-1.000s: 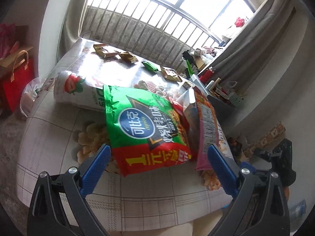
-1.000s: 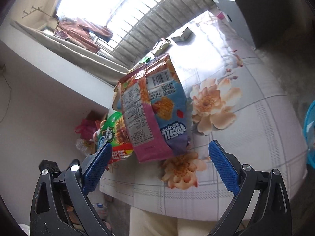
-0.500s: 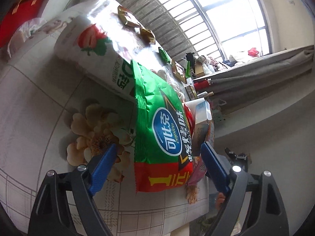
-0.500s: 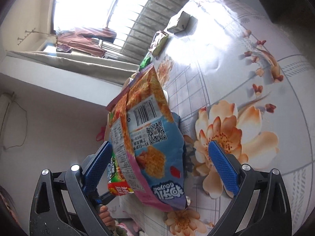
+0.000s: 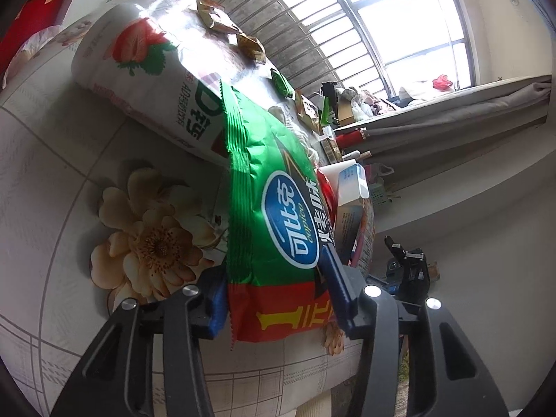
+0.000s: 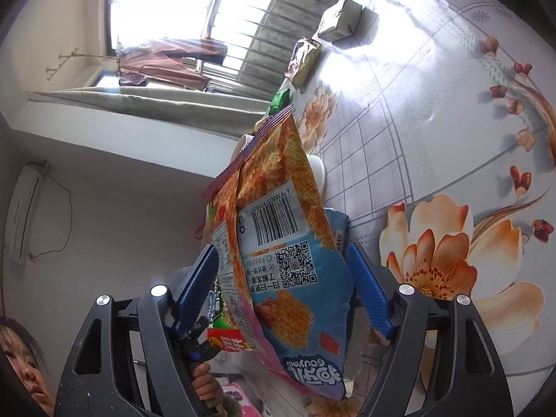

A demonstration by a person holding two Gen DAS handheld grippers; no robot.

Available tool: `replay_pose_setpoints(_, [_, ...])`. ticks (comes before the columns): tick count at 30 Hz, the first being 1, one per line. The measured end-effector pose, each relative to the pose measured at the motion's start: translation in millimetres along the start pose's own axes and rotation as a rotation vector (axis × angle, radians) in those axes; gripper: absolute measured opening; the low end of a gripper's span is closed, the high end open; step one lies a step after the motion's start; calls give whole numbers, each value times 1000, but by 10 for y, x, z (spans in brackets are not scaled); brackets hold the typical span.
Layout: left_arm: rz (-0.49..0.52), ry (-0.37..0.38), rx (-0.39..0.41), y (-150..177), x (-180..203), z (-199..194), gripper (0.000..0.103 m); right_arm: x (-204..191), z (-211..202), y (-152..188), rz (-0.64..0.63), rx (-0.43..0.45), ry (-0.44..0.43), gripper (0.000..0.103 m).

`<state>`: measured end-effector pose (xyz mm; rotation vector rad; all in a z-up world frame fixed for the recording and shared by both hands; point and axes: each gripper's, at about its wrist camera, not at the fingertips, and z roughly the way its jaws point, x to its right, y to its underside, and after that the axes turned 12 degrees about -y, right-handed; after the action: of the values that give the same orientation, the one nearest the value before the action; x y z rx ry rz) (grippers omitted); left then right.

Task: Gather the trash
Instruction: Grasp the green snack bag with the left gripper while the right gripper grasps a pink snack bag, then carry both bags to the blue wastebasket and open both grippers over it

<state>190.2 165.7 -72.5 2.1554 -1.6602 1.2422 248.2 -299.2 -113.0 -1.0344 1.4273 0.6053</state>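
Left wrist view: the left gripper (image 5: 274, 295) has just been closing its black arms and ribbed blue pads on the lower part of a glossy green snack bag (image 5: 274, 229)
Green bag: crinkled foil, serrated top seam, red band at the bottom, lying near the table's front edge
Grip: both pads press its sides, so it is grasped
Behind it: a shiny white strawberry-printed bag (image 5: 146, 69) towards the left edge
Far edge: small crumpled gold wrappers (image 5: 243, 38) by the window rail
Table (image 5: 52, 160): smooth cloth with a grid and beige flowers

Right wrist view: the right gripper (image 6: 285, 288) has just been closing round an orange-and-blue snack bag (image 6: 281, 253)
Orange bag: flat creased film, barcode and QR code facing up, pink seam
Grip: the pads meet the bag's sides; grasped
Place: at the table's near edge, overhanging it
Far corner: a small tan carton (image 6: 340, 21)
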Motion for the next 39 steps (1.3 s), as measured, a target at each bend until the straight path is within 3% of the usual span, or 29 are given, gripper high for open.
replay_pose_setpoints(9, [63, 18, 51, 69, 117, -178, 31, 64, -163, 114, 17, 16, -24, 28])
replay_pose_setpoints(15, [98, 50, 78, 134, 211, -296, 22, -35, -326, 193, 6, 78, -69, 13])
replay_pose_setpoints(20, [123, 104, 98, 189, 334, -394, 16, -266, -435, 324, -49, 114, -61, 7])
replay_pose_setpoints(29, [167, 173, 111, 258, 562, -641, 8, -847, -659, 685, -214, 158, 58, 5])
replay_pose_setpoints(39, [305, 171, 143, 498, 916, -1027, 6, -1277, -940, 1115, -370, 231, 172, 4])
